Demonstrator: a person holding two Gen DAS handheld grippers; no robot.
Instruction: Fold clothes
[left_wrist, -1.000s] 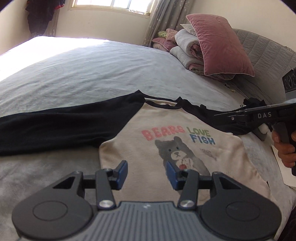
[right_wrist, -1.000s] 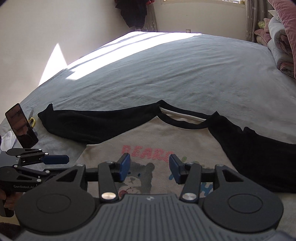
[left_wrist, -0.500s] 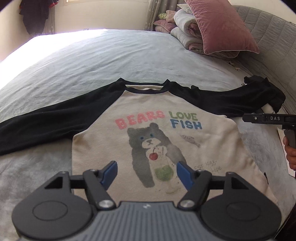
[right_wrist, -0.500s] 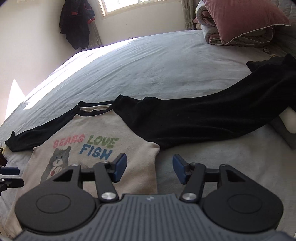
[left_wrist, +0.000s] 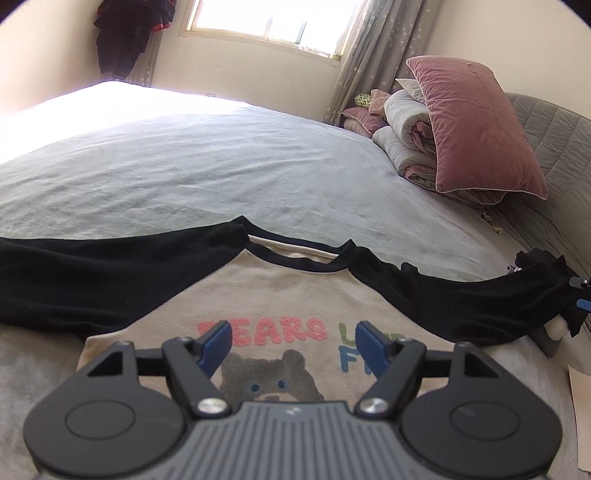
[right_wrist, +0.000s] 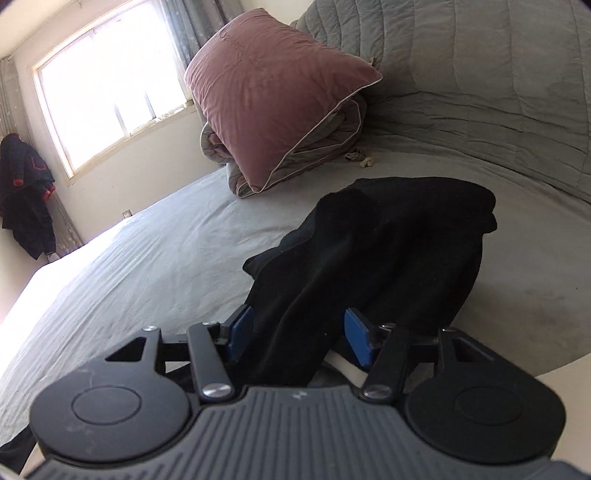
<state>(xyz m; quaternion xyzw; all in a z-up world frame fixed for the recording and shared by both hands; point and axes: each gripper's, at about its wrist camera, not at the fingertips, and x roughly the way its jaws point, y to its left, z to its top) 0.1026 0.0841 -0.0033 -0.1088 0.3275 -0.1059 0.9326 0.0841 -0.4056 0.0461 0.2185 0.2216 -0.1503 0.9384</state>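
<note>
Cream cotton and black sleeves: a long-sleeved raglan shirt with a bear print and the words "BEARS LOVE FISH" (left_wrist: 280, 306) lies face up and spread flat on the grey-sheeted bed (left_wrist: 207, 173), apparently laid out so that its sleeves can be folded in first. Its body runs from the near edge of the bed toward the neckline and the window, while the two sleeves stretch out to either side, making the long axis of the spread garment run crosswise. The left gripper (left_wrist: 293, 341) hovers over the chest print, its blue-padded jaws standing wide apart with nothing between them. At the right-hand end, the black sleeve (right_wrist: 373, 254) lies bunched near the bed's edge, its cuff end toward the quilted headboard and the mauve velvet pillow (right_wrist: 273, 110); the right gripper (right_wrist: 297, 334) straddles it, jaws open on either side of the cloth and not visibly pressing it, placed, it seems, to pinch the sleeve.
</note>
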